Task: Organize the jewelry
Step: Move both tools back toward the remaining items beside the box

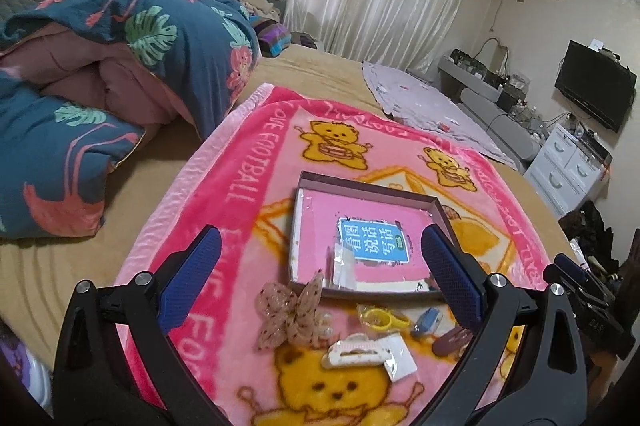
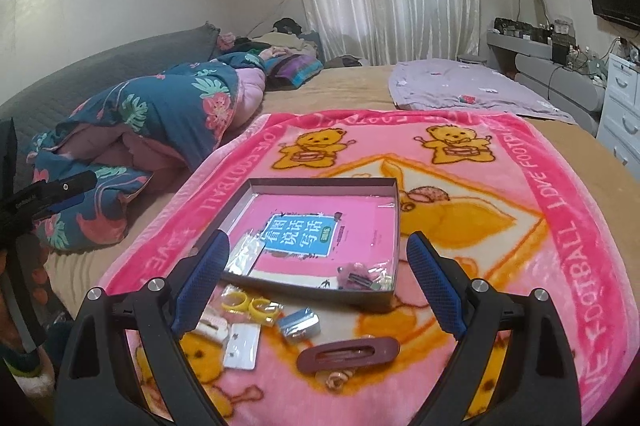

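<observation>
A shallow dark-rimmed box with a pink inside and a blue label lies on the pink bear blanket. In it are a clear packet and a small bag of pink pieces. In front of it lie a brown dotted bow, yellow rings, a blue clip, a maroon hair clip, a white claw clip and a white card. My left gripper and right gripper hover above them, both open and holding nothing.
The blanket is spread on a tan bed. A folded blue floral quilt lies to the left and a lilac cloth at the far right. White drawers and a wall TV stand beyond the bed's right edge.
</observation>
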